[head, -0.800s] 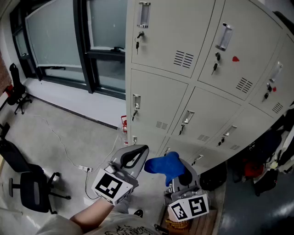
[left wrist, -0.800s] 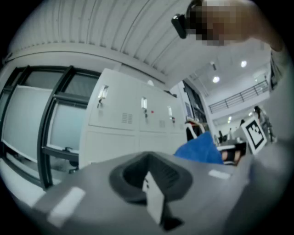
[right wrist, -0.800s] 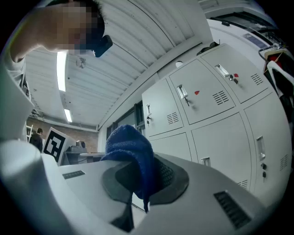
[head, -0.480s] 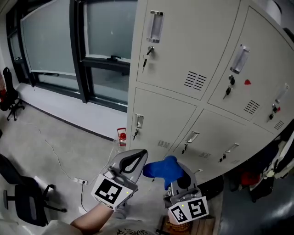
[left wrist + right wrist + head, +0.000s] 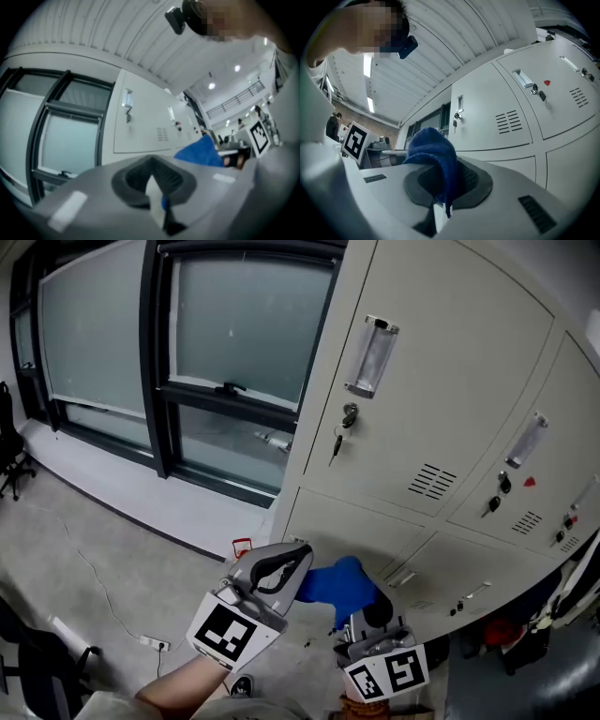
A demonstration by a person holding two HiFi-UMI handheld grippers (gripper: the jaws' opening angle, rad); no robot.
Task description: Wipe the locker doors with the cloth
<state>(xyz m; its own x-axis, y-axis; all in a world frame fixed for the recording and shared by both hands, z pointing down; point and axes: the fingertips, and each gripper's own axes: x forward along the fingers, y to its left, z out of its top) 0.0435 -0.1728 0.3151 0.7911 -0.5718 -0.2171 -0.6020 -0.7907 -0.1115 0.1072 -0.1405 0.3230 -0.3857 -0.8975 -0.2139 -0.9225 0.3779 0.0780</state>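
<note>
A bank of beige locker doors (image 5: pixel 441 399) with clear handles, keys and vents fills the upper right of the head view; the same locker doors (image 5: pixel 525 117) show ahead in the right gripper view. My right gripper (image 5: pixel 361 610) is shut on a blue cloth (image 5: pixel 337 585), which bunches up above its jaws; the blue cloth (image 5: pixel 433 154) droops between them. My left gripper (image 5: pixel 281 568) is held beside it, to the left, jaws shut on nothing. Both sit below the lockers, apart from the doors. The lockers (image 5: pixel 150 122) appear in the left gripper view too.
A dark-framed window (image 5: pixel 187 362) stands left of the lockers above a grey floor (image 5: pixel 84 559). A power strip (image 5: pixel 150 643) with a white cable lies on the floor. Dark bags (image 5: pixel 511 634) sit at the lockers' foot on the right.
The head view has tilted upward and closer to the lockers, so the top door now fills more of the picture. Both grippers keep their places low in view, cloth still held.
</note>
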